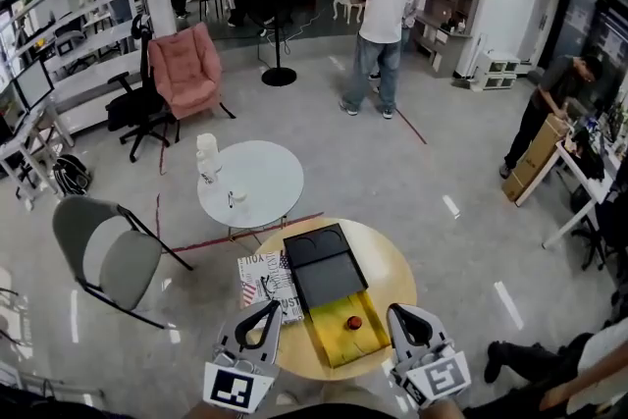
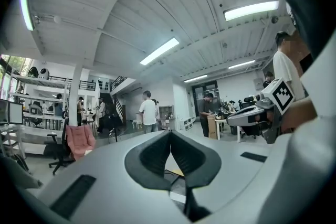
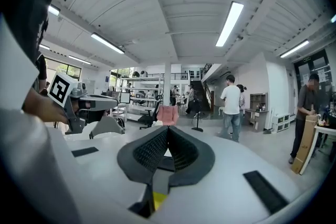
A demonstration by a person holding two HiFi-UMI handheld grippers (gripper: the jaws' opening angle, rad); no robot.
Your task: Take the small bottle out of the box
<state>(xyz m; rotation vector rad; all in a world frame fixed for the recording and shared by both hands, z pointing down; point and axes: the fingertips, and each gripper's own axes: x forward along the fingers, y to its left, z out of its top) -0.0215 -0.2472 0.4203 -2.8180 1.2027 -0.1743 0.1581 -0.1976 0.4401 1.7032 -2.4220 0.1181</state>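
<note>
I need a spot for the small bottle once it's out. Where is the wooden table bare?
The widest bare patch is right of the box, between its black lid and the right rim of the wooden table. A narrow strip runs behind the lid along the far rim. The left side is crowded: a printed magazine lies beside the box.

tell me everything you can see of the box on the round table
The box lies open and flat on the round wooden table, its long side running away from the person. Its far half is black with two round recesses. Its near half is a yellow tray holding a small red bottle. A printed sheet lies by its left edge. The left gripper and right gripper flank the yellow end, apparently not touching it.
</note>
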